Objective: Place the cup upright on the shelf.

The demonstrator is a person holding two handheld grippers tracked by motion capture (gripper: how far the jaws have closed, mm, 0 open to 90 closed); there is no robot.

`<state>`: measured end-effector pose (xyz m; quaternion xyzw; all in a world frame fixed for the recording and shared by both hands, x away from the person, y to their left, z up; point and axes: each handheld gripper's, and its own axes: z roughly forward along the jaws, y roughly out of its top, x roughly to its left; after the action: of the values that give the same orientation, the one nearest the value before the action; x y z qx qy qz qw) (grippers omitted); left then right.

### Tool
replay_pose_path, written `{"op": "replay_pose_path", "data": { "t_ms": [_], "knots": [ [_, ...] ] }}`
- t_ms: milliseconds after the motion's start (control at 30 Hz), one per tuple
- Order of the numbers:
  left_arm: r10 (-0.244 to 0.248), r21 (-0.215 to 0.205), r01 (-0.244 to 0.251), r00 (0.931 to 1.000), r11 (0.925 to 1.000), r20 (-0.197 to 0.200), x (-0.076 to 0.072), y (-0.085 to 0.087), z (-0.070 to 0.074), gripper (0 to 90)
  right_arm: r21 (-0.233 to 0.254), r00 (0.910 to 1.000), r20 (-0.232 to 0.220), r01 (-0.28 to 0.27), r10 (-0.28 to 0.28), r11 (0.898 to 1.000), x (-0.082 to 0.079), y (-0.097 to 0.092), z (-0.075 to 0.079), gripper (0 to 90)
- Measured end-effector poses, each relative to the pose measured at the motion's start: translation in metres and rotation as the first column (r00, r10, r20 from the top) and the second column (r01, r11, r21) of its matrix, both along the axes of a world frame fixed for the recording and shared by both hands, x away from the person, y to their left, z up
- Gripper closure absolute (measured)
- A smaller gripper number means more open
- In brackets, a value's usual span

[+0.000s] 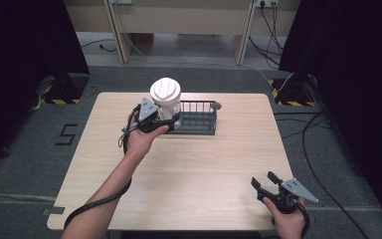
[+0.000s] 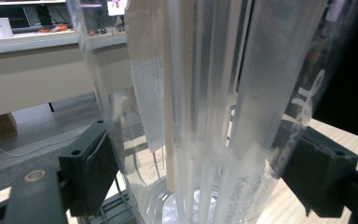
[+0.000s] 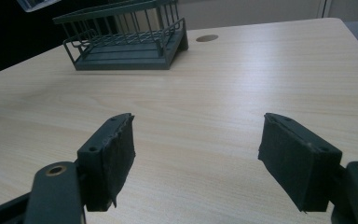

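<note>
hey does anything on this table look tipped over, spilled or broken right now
Nothing stands out. The clear container with the white lid is upright, clamped in the left gripper over the dark wire rack, which sits flat on the table. No spill shows. The right gripper is open, holding nothing.

An overhead camera looked forward and down on the table (image 1: 189, 169). Both gripper cameras sat low, sharing the dark wire rack (image 3: 130, 37).
</note>
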<state>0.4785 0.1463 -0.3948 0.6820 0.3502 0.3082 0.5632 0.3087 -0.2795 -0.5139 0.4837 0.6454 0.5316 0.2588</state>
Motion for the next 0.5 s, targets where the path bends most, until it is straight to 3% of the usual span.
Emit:
{"op": "replay_pose_path", "data": {
  "t_ms": [500],
  "knots": [
    [0.013,0.010,-0.013,0.9999,0.9999,-0.004,0.020,-0.010,0.006,18.0,0.006,1.0000,0.002,0.000,0.000,1.000,0.000,0.000,0.000,26.7]
  ]
}}
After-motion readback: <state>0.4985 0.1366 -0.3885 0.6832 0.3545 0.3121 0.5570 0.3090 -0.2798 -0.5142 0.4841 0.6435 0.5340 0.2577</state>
